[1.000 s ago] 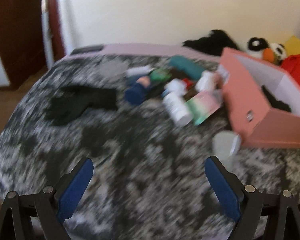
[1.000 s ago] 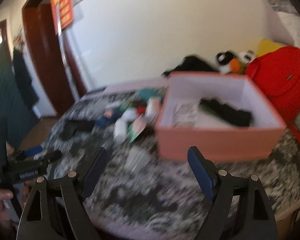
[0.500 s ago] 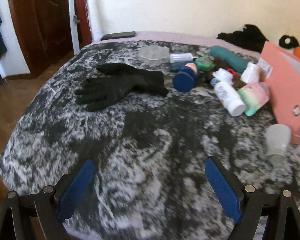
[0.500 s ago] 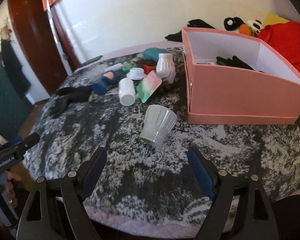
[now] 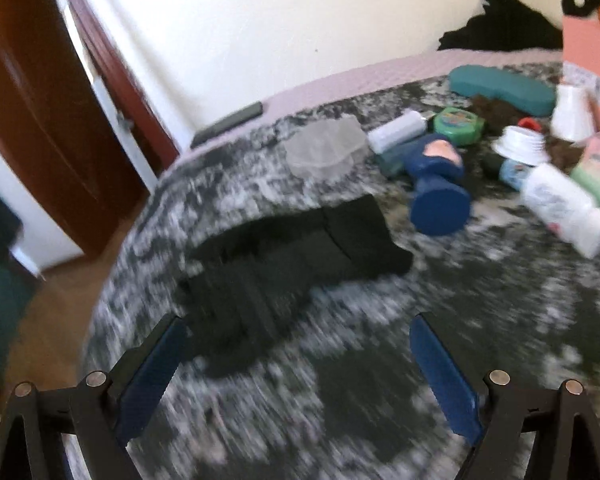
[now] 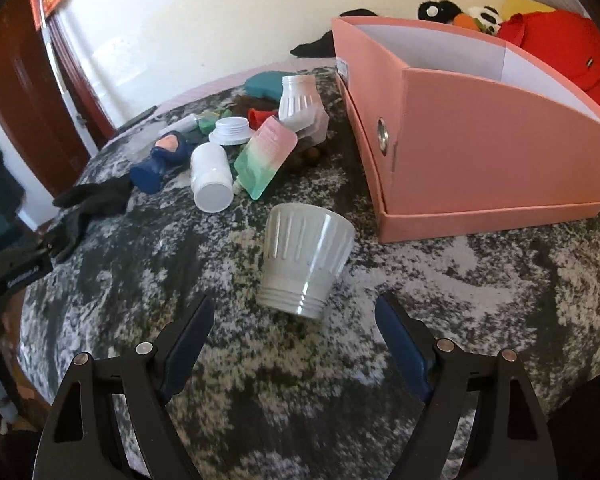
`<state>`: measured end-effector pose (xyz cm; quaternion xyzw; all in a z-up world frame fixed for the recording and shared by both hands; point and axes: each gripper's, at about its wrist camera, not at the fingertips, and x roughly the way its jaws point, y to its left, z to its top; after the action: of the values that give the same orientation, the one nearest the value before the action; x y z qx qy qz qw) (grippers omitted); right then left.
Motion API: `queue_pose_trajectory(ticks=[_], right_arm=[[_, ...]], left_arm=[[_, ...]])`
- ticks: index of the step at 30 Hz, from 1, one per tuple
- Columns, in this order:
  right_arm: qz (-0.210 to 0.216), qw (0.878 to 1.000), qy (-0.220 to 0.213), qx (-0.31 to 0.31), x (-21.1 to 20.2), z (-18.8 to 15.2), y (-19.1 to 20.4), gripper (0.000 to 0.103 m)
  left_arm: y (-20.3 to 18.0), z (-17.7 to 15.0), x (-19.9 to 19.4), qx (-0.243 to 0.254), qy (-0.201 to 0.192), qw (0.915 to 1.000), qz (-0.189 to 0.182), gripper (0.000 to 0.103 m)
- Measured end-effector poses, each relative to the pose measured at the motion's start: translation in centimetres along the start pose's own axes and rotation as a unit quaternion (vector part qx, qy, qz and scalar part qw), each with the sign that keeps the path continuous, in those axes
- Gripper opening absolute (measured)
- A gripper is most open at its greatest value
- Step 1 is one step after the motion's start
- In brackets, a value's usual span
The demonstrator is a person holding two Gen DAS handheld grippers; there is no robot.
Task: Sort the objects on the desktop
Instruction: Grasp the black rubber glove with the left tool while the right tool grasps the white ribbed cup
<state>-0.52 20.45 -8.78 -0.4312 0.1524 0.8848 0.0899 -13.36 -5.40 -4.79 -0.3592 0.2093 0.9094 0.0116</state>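
A black glove lies flat on the mottled grey cloth, just ahead of my open left gripper; that view is blurred. A ribbed white cup lies tipped on its side right in front of my open right gripper, nothing between the fingers. Behind it sits a pile: a white bottle, a pink-green pouch, a blue figure, a white lid and a teal case. The pink box stands open at the right.
A clear plastic dish and a dark phone lie near the table's far left edge. Plush toys and a red bag sit behind the box. A brown door is at the left. The other gripper shows at the left edge.
My left gripper has swung in toward the black glove, which now lies just past its fingertips. My right gripper has closed in on the tipped white cup. Both stay open.
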Motion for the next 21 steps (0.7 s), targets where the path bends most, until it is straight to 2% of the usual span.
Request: queue_pose_trajectory(ticks=[5,15,20,21], right_arm=[[-0.008,1.000,0.002,0.005,1.7,0.6,0.6,0.085],[-0.022,1.000,-0.001,-0.008,4.0,1.5,2.0,0.085],[-0.024,1.000,0.002,-0.006,5.0,2.0,2.2,0.085],[-0.025,1.000,0.002,-0.006,5.1,2.1,2.2,0.085]], left_arm=[[-0.4,1.1,3.2,0.032,0.007,0.9995,0.004,0.094],[0.0,1.1,9.2,0.027,0.062,0.9974,-0.025,0.093],[0.9,1.3,10.6,0.011,0.057,0.9978,-0.034,0.094],[1.1,1.4,10.9,0.008,0.056,0.9978,-0.035,0.090]])
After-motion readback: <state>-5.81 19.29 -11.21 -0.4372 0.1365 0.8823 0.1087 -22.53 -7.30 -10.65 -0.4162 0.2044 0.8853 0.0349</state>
